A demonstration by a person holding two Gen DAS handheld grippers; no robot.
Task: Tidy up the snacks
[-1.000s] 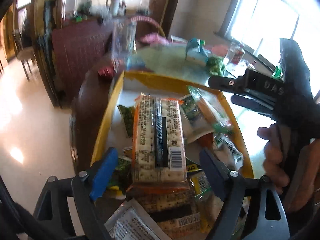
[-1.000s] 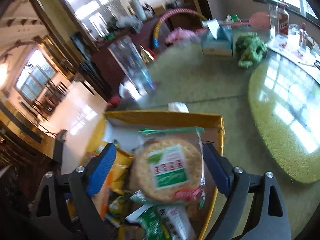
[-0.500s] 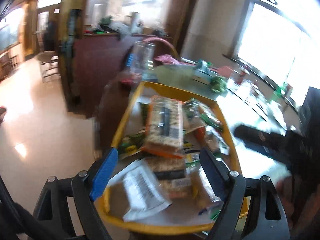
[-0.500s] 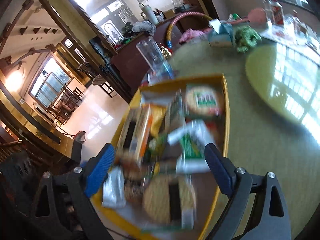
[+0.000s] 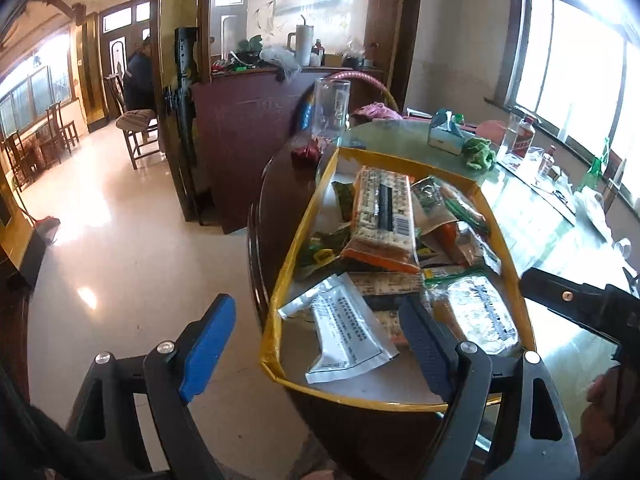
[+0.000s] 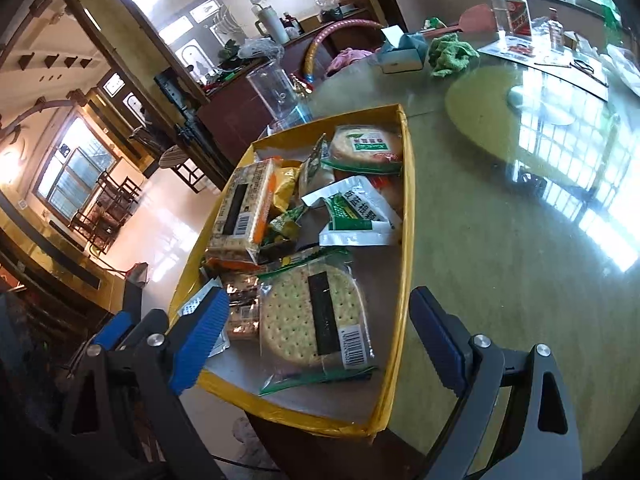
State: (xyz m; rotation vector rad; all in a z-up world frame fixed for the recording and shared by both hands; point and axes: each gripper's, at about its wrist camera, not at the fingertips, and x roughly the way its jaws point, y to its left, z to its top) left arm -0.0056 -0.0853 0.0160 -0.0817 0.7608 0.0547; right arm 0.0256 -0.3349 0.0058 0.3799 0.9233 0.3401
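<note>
A yellow box point(image 5: 298, 240) full of snack packets sits at the near edge of the round table; it also shows in the right wrist view point(image 6: 408, 208). In it lie a long cracker pack point(image 5: 382, 210), a white sachet point(image 5: 344, 336), a round cracker pack point(image 6: 316, 316) and a green-labelled biscuit pack point(image 6: 366, 148). My left gripper point(image 5: 316, 344) is open and empty, above the box's near left corner. My right gripper point(image 6: 320, 336) is open and empty, above the box's near end; its body point(image 5: 580, 304) shows in the left wrist view.
A clear plastic jug point(image 5: 331, 108) stands beyond the box. A tissue box point(image 6: 402, 54), a green cloth point(image 6: 450, 56) and bottles point(image 6: 516, 12) lie further back on the table. A glass turntable point(image 6: 540, 108) takes the middle. Floor point(image 5: 120, 248) lies to the left.
Both grippers have pulled back and up from the box, so the whole box now shows. Both stay open and empty.
</note>
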